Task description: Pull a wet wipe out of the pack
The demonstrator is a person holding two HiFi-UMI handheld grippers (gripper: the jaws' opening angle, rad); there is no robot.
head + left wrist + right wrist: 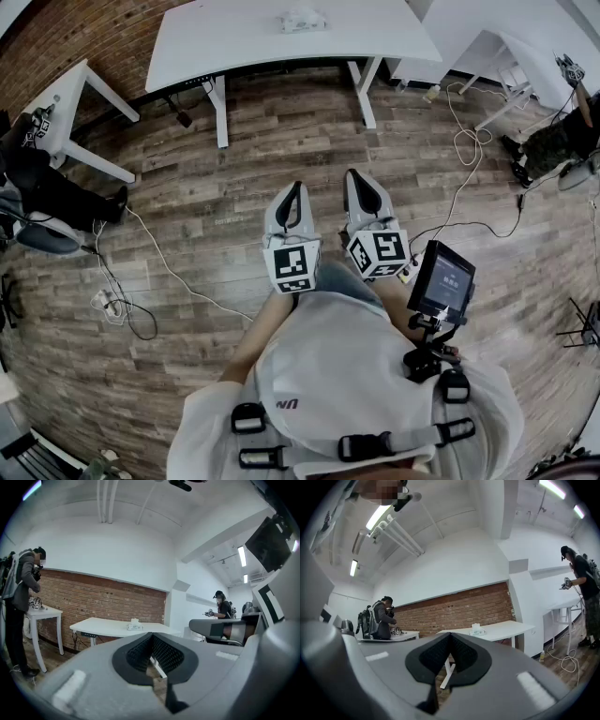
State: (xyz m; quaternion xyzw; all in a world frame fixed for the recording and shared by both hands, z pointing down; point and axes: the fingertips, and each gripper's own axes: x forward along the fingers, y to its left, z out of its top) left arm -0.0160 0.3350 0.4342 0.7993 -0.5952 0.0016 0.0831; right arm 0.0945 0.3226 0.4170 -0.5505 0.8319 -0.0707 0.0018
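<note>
The wet wipe pack [303,20] lies on a white table [244,37] at the far side of the room, small and pale, well away from both grippers. It also shows in the left gripper view as the pack [134,626] and in the right gripper view as the pack [476,631]. My left gripper [296,190] and right gripper [357,178] are held side by side in front of the person's body, above the wooden floor, pointing towards that table. On both, the left gripper [151,638] and the right gripper [449,638], the jaws are shut with nothing between them.
Cables [141,272] trail over the wooden floor on the left and cables [464,150] on the right. More white tables [66,103] stand at the left and right [511,52]. Other people [21,606] stand at the side tables. A small screen [441,279] is mounted at the person's chest.
</note>
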